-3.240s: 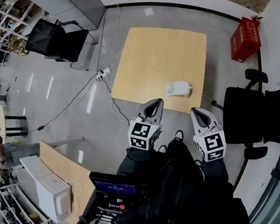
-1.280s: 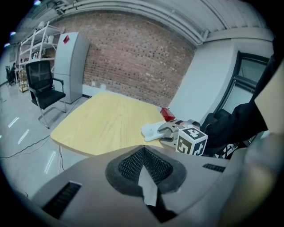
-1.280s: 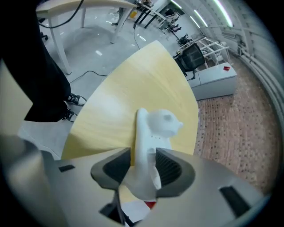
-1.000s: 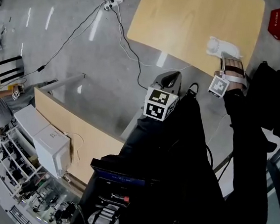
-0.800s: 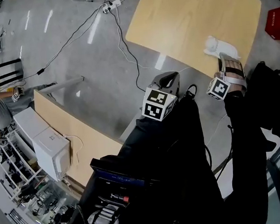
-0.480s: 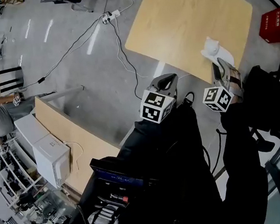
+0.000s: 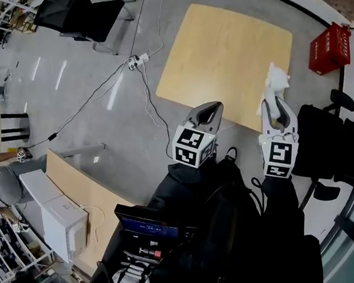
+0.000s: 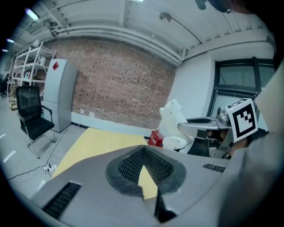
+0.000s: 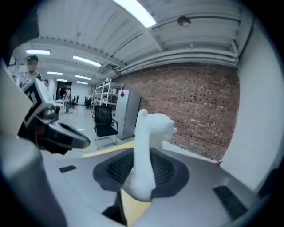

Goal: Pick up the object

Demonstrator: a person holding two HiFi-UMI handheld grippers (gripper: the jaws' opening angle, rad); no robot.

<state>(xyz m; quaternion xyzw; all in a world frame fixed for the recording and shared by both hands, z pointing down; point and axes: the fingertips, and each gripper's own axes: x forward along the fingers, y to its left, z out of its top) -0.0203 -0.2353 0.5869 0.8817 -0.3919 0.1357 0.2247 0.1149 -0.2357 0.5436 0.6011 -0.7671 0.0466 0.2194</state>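
Observation:
The object is a white bear-shaped figure (image 7: 275, 82). My right gripper (image 7: 273, 104) is shut on its lower body and holds it upright in the air, above the near right corner of the yellow table (image 7: 218, 52); its jaws have just been closing on it. In the right gripper view the figure (image 9: 145, 146) stands between the dark pads, head up. My left gripper (image 7: 207, 109) hangs shut and empty to the left, over the table's near edge. From the left gripper view the figure (image 8: 172, 119) shows at the right, beside the right gripper's marker cube.
A red crate (image 7: 329, 47) stands on the floor right of the table. Black office chairs are at the right (image 7: 318, 141) and far left (image 7: 75, 13). A power strip with cables (image 7: 134, 62) lies left of the table. A wooden desk (image 7: 76, 198) is at lower left.
My right gripper has risen off the table with the white figure in it and rolled so the figure stands upright. The left gripper has risen too.

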